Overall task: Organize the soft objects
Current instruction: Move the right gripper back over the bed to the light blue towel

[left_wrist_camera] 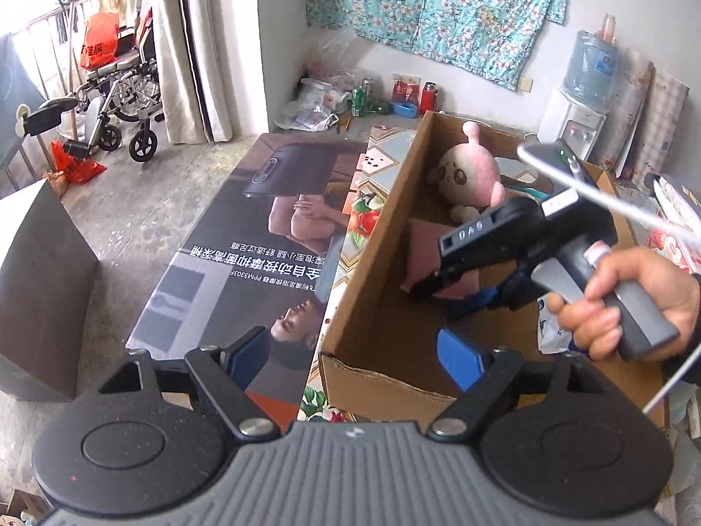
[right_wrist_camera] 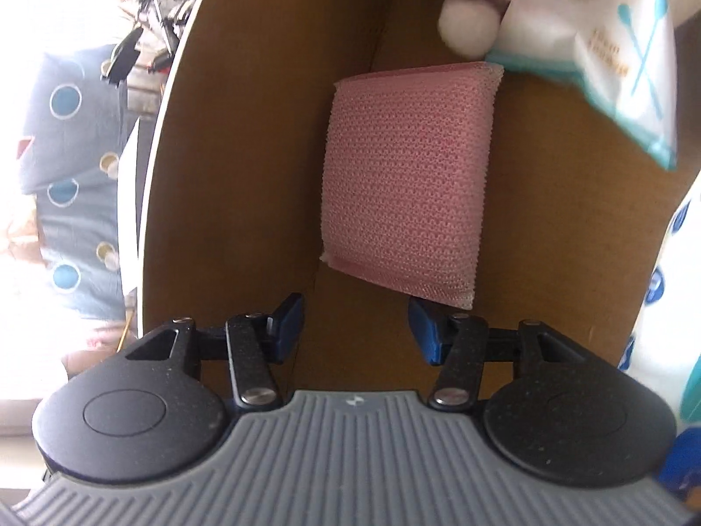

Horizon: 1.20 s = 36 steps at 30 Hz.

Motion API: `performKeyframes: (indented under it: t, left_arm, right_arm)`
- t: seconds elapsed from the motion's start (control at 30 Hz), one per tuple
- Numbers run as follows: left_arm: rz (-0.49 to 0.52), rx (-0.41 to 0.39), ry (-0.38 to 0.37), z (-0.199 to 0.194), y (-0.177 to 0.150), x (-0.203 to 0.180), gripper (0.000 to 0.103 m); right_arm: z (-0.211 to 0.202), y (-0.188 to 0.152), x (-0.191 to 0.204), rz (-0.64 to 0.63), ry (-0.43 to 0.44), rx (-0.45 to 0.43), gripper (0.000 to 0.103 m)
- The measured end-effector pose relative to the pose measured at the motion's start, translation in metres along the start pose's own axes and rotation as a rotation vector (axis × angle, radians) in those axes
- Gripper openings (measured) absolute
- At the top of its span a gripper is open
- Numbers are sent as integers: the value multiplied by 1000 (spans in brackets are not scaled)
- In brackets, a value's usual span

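An open cardboard box (left_wrist_camera: 372,228) holds a pink plush toy (left_wrist_camera: 471,171) at its far end and a pink mesh sponge (left_wrist_camera: 423,241) on its floor. My right gripper (left_wrist_camera: 442,293), held by a hand (left_wrist_camera: 613,307), reaches down into the box just over the sponge. In the right wrist view the sponge (right_wrist_camera: 407,184) lies flat just ahead of the fingertips, and the right gripper (right_wrist_camera: 355,328) is open with nothing between its pads. A white packet with teal print (right_wrist_camera: 613,65) lies beside the plush toy's foot (right_wrist_camera: 469,22). My left gripper (left_wrist_camera: 350,355) hovers open and empty over the box's near left corner.
A large flat printed carton (left_wrist_camera: 245,241) lies left of the box on a floral cloth. A grey box (left_wrist_camera: 39,285) stands at the far left. A wheelchair (left_wrist_camera: 118,87), cans and a red bottle (left_wrist_camera: 427,96) by the wall, and a water dispenser (left_wrist_camera: 574,122) stand behind.
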<state>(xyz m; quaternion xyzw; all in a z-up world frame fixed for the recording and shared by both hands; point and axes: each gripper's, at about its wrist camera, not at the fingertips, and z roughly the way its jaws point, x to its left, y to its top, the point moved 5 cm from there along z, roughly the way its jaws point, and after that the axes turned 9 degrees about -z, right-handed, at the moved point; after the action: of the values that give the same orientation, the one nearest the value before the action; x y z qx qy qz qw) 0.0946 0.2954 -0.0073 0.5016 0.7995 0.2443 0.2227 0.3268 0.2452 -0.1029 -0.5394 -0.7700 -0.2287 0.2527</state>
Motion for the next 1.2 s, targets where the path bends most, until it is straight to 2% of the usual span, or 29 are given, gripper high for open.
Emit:
performKeyframes:
  t: [0.13, 0.23, 0.37, 0.5, 0.67, 0.83, 1.0, 1.2]
  left_arm:
    - [-7, -5, -7, -3, 0, -2, 85]
    - [-5, -16, -22, -10, -2, -8, 85]
    - [14, -41, -60, -23, -6, -24, 85]
    - [51, -71, -116, -38, -13, -50, 86]
    - [111, -112, -218, -59, -25, -101, 88]
    - [222, -117, -347, -71, -53, -171, 89]
    - [341, -95, -439, -72, -90, -241, 89]
    - [434, -60, -532, -67, -133, -308, 89]
  right_arm:
    - [-21, -5, 6, -11, 53, 8, 56]
    - [-58, -8, 10, -49, 94, -14, 59]
    - [-132, -24, 11, -126, 125, -118, 64]
    - [-212, -52, 1, -182, 91, -245, 69]
    - [-309, -109, -40, -175, -1, -394, 70]
    - [-374, -174, -107, -94, -119, -507, 71]
    - [-395, -235, -177, 22, -210, -546, 71]
    - [-395, -292, -230, 123, -266, -585, 71]
